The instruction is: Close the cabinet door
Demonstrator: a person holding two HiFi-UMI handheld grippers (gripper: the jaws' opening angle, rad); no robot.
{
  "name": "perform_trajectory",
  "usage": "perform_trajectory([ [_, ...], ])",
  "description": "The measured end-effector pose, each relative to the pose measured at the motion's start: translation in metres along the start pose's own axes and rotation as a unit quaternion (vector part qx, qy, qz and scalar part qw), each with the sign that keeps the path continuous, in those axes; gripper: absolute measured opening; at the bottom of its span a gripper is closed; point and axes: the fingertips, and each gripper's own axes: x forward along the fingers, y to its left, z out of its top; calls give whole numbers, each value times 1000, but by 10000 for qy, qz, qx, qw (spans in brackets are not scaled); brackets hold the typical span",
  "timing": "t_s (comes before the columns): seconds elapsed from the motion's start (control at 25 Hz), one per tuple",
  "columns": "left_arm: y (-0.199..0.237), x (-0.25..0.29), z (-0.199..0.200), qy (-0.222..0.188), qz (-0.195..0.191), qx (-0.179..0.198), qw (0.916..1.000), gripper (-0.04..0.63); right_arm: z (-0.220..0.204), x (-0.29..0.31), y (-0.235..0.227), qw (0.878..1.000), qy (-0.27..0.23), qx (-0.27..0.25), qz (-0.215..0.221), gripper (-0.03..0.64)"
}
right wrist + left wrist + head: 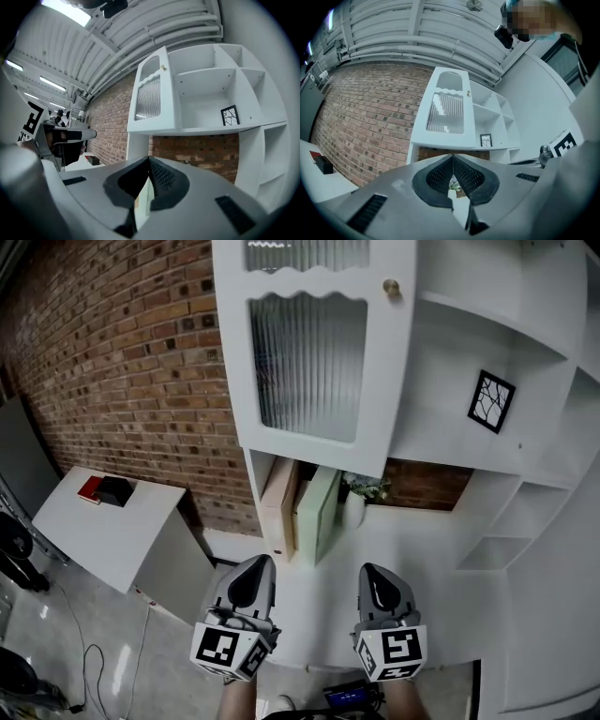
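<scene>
The head view looked steeply down from just above the left gripper (255, 566) and right gripper (373, 574), both at six o'clock, and faced the cabinet door (309, 352) at twelve. Each gripper view looked upward along its own jaws from low down. All three shared the door and the framed picture (491, 401).
</scene>
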Motion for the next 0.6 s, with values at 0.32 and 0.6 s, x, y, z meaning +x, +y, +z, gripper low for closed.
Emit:
perform_trajectory([
  [0.32,-8,-1,-2,135,-166,-115,9997,15,-2,-18,-6,9995,117,-18,-301,0],
  [0.6,-12,-2,4,53,-232,-190,9995,15,-2,-21,-5,9994,137,-3,-317,0],
])
